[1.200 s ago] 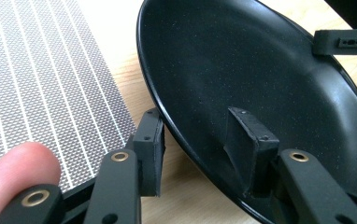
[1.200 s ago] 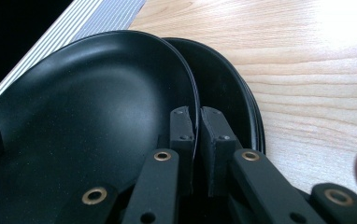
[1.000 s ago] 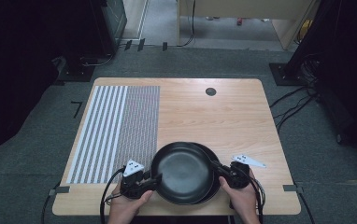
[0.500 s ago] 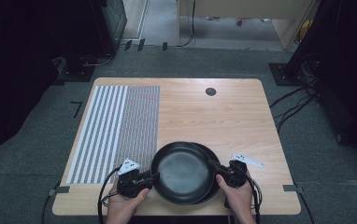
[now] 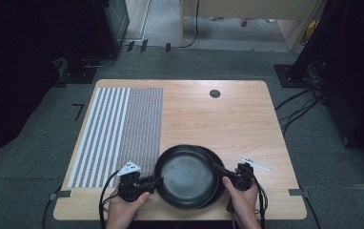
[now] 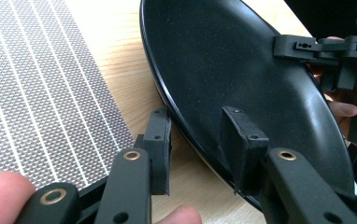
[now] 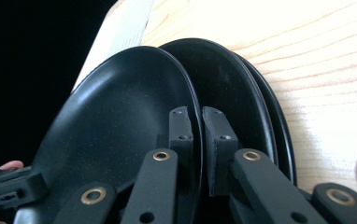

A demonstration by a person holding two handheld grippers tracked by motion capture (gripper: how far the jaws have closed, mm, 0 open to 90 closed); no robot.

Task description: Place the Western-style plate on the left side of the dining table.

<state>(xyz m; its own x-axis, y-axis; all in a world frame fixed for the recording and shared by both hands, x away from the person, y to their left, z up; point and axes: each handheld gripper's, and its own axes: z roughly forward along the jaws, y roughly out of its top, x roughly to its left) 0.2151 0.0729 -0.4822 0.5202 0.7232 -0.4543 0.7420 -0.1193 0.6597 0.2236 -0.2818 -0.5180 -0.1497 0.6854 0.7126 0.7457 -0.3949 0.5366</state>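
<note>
Nearest me, my right tool [image 7: 197, 112] is pressed tight on the rim of the top plate [image 5: 187, 174]. My left tool [image 6: 196, 114] has just been closing, and the opposite rim sits between pads not yet pressing. The step is lifting this empty plate off the lower plates [image 7: 232, 84], also empty, at the bench's [image 5: 218, 119] near edge. The next move calls for a firm left pinch and a level lift. Beyond lies the striped mat [image 5: 123, 124].

The top plate [image 5: 186, 175] has shifted a little to the left off the plates [image 5: 217, 183] beneath; the left gripper [image 5: 155, 181] has been closing on its rim.
</note>
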